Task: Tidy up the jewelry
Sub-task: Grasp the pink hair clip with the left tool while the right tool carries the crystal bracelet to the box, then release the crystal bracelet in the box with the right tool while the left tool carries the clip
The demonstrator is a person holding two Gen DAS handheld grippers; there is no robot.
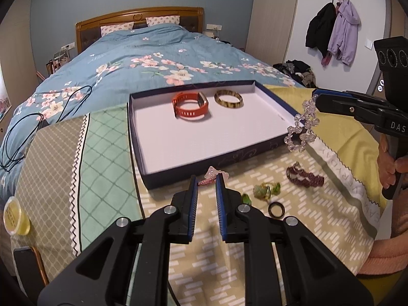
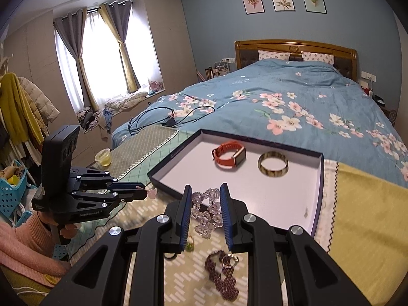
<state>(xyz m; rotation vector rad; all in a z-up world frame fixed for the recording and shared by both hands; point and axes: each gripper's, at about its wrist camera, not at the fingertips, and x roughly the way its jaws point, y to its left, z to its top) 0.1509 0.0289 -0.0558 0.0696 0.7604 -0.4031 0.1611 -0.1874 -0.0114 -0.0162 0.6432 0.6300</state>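
My right claw [image 2: 206, 207] is clamped on the crystal bead bracelet [image 2: 207, 210] (dangling beside the tray [image 1: 142, 150]); my left claw [image 1: 206, 190] pinches a pink charm cord [image 1: 207, 181].

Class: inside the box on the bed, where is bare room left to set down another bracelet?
In the box, the white floor before the orange watch band and brown bangle is bare. Outside its near wall, small jewelry crowds the cloth.

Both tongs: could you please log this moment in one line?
left tongs: shut on pink charm | right tongs: shut on bead bracelet | box: watch, bangle
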